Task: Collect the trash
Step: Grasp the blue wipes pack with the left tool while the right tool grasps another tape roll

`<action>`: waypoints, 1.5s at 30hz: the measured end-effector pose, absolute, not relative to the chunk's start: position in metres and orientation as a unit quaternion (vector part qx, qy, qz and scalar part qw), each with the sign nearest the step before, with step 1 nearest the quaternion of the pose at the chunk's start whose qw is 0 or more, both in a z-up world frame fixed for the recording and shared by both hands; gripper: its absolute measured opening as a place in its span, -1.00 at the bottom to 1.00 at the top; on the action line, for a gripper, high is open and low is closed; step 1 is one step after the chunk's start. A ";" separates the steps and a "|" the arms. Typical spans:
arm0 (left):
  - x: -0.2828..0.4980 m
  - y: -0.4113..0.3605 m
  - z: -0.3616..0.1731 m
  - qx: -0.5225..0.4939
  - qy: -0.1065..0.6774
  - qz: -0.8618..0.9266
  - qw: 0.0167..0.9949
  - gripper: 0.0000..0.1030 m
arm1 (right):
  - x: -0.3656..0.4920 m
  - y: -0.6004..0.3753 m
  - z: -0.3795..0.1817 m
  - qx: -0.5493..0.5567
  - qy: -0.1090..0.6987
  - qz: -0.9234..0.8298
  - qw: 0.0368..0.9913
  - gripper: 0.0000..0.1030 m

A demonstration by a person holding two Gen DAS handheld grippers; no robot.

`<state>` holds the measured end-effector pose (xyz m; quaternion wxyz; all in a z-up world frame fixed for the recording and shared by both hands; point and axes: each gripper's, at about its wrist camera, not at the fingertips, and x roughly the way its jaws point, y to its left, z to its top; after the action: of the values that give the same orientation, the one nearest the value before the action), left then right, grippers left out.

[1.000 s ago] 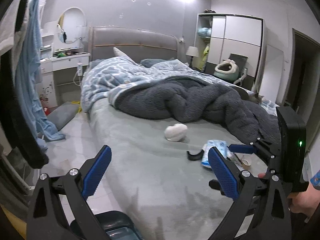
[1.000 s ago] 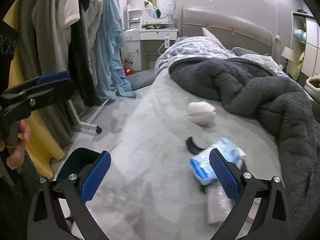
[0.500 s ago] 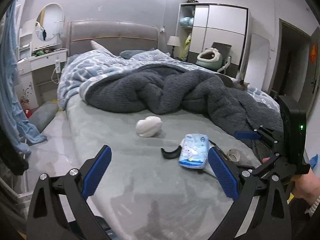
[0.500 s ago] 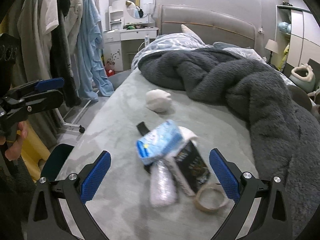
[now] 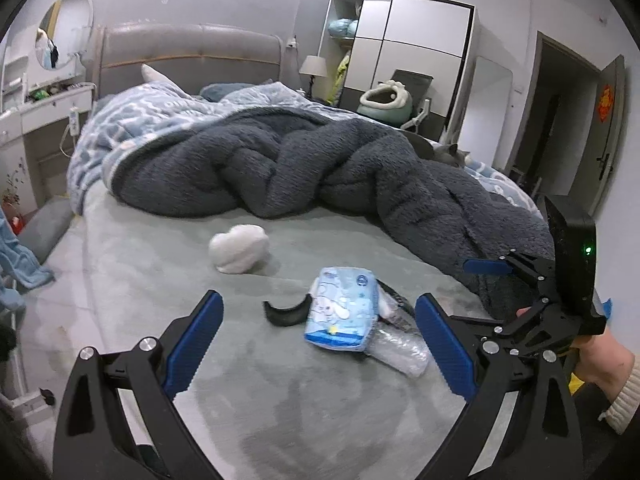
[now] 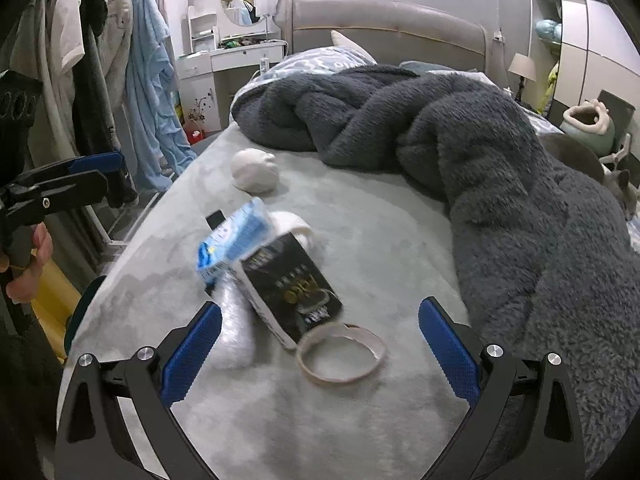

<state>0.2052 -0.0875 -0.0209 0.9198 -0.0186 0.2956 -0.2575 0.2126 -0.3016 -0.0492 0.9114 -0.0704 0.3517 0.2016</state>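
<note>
Both the left hand-held gripper [image 5: 318,344] and right hand-held gripper [image 6: 320,350] are spread wide over a crinkly blue plastic packet [image 5: 342,314], a thin tape ring [image 6: 340,354] and the soft grey bed [image 6: 360,232].

No lettering sharp enough to read. Gold characters on the black carton [image 6: 291,285], centre of the right wrist view: blurred, illegible. A cartoon figure and a round blue emblem on the blue tissue pack [image 5: 343,309], lower centre of the left wrist view, its print too small. A red ornament [image 5: 605,103] on the door at right, character unclear.
</note>
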 end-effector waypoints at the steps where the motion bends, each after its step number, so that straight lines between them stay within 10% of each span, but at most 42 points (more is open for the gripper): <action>1: 0.207 -0.090 -0.022 -0.020 0.298 -0.261 0.918 0.90 | 0.212 -0.303 -0.050 -0.072 0.353 0.202 0.911 0.93; 31: 0.276 -0.142 -0.074 -0.032 0.373 -0.294 0.880 0.88 | 0.230 -0.315 -0.092 -0.068 0.408 0.228 0.881 0.92; 45: 0.297 -0.141 -0.092 -0.083 0.409 -0.311 0.854 0.43 | 0.236 -0.315 -0.102 -0.050 0.422 0.243 0.872 0.22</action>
<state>0.2972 -0.1412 -0.0918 0.8539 -0.0829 0.4090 -0.3109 0.2360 -0.3155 -0.1024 0.8723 -0.0501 0.4216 0.2427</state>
